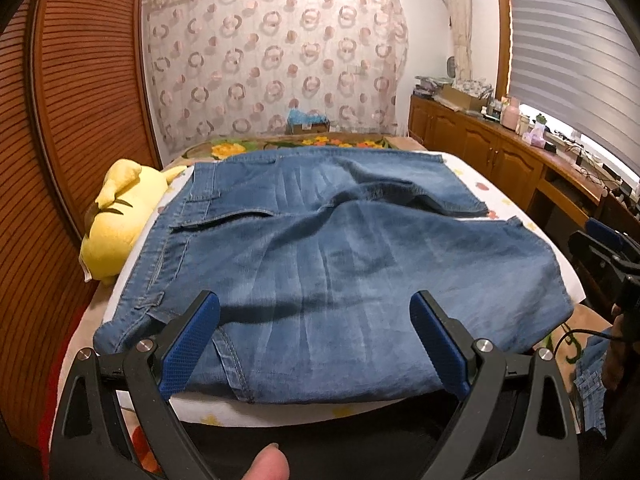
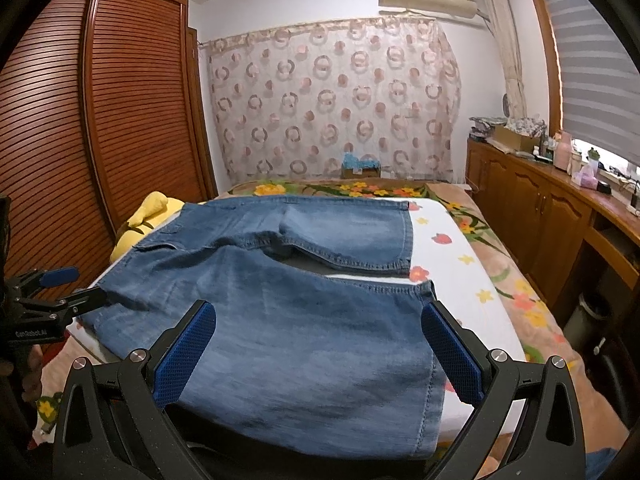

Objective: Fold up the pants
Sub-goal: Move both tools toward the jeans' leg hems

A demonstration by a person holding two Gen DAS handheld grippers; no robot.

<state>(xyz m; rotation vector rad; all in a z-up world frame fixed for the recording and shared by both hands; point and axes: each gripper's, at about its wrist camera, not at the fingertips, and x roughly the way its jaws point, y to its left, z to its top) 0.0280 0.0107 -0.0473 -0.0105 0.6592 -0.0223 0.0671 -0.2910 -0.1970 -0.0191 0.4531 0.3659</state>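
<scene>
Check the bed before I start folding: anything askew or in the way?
The jeans lie flat but not square: the far leg splays away from the near one, leaving a wedge of sheet between them. A yellow plush toy sits against the waistband end. Both grippers, left and right, have jaws open.

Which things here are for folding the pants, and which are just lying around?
For the job:
- blue denim pants, spread flat on the white flowered sheet
- left gripper, open
- right gripper, open

Just lying about:
- yellow plush toy beside the waistband
- pink bottle on the wooden cabinet
- small blue-topped box by the curtain
</scene>
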